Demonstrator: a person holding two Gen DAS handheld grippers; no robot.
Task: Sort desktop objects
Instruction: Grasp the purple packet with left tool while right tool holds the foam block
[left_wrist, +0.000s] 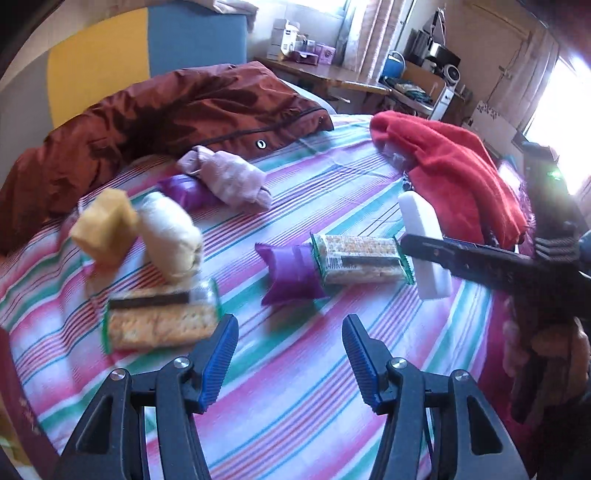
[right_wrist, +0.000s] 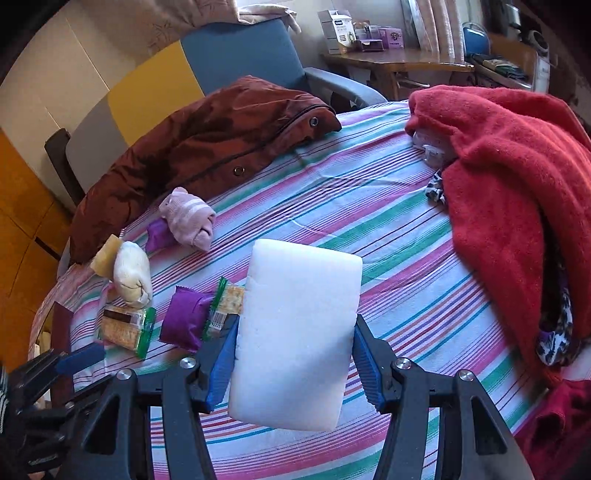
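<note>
**Ana:** While the right gripper (right_wrist: 293, 354) is clamped on the white block (right_wrist: 295, 332), where does it hang?

**Bo:** Above the striped cloth (right_wrist: 369, 206), with the snacks at about nine o'clock of it: a purple packet (right_wrist: 184, 321) touching a cracker pack (right_wrist: 225, 299).

**Ana:** And the left gripper (left_wrist: 290, 360)?

**Bo:** Jaws apart, nothing between them. Another cracker pack (left_wrist: 159, 325) lies at ten o'clock of its tips.

**Ana:** So which step?

**Bo:** Carrying, I'd judge. Next comes choosing a spot for the block, apart from snacks and rolled socks (right_wrist: 188, 218), then lowering it and letting go.
</note>
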